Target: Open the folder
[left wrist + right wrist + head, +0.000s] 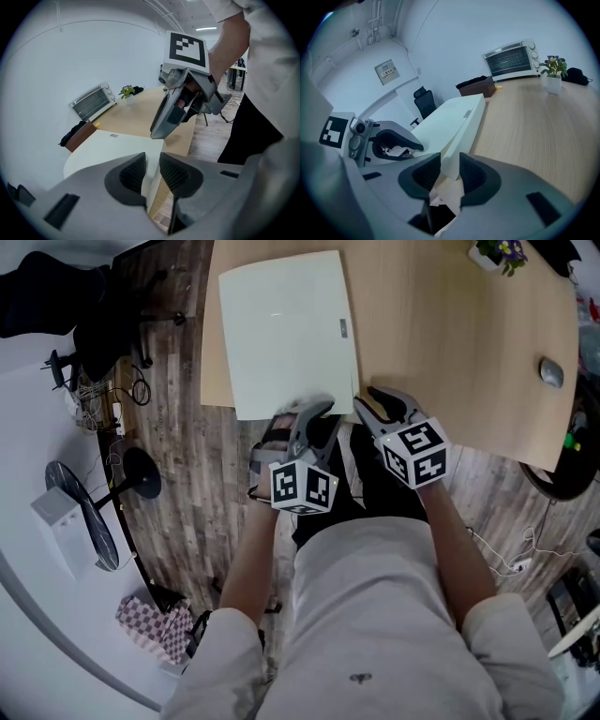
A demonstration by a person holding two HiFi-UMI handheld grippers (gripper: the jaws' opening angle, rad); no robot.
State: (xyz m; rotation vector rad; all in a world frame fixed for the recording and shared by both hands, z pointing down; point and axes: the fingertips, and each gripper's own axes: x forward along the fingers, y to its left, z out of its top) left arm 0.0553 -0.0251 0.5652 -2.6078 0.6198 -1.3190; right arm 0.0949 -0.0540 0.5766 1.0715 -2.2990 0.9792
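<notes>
A pale green folder [291,329] lies flat and closed on the wooden table [450,343], with its near edge at the table's front. My left gripper [314,413] sits at that near edge. In the left gripper view the folder's edge [108,150] runs into the narrow gap of the gripper [152,171], with no firm pinch visible. My right gripper [370,404] is at the near right corner. In the right gripper view that corner [450,122] fills most of the gap of the gripper [450,171], close to both pads.
A small potted plant [497,254] and a grey mouse [551,371] are on the table's right part. A toaster oven [511,61] stands at the far end. An office chair [94,324] and a floor fan [84,512] stand to the left.
</notes>
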